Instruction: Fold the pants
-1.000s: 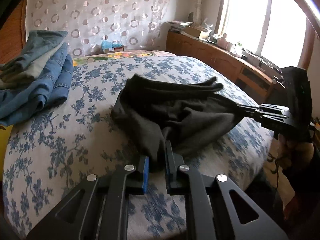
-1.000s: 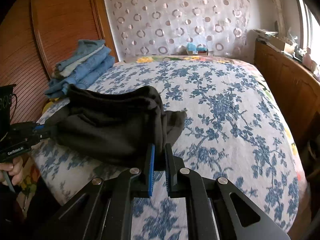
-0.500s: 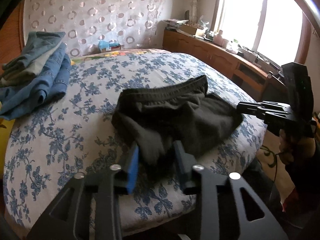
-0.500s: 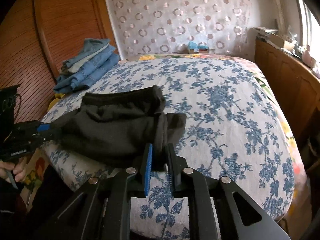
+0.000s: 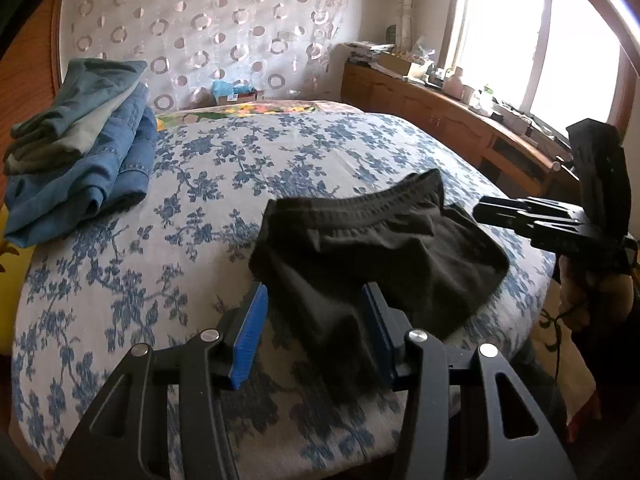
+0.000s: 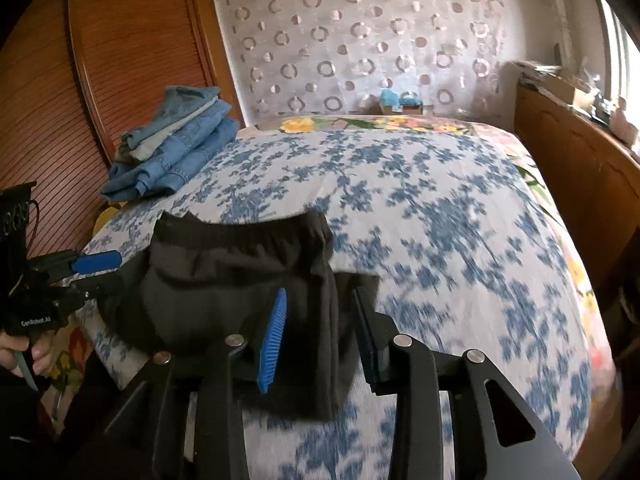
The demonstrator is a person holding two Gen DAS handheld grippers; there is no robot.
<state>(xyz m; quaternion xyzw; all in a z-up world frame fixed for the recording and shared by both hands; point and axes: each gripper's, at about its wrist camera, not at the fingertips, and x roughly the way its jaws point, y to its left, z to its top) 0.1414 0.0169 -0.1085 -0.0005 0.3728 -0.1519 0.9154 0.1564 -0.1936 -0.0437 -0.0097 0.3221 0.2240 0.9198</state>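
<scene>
While both tools stand with their jaws spread wide and gripping nothing, the left gripper (image 5: 314, 330) straddles a loose corner of the black pants (image 5: 376, 256) at the near edge of the bed (image 5: 120, 280), and the right gripper (image 6: 320, 336) straddles the opposite near corner of the same garment. The pants lie bunched on the blue-flowered cover, elastic waistband on the far side. Beyond them, to the left by the wooden headboard (image 6: 60, 100), sits a stack of folded jeans (image 5: 80, 152); a circle-patterned curtain (image 5: 200, 32) hangs at the back
</scene>
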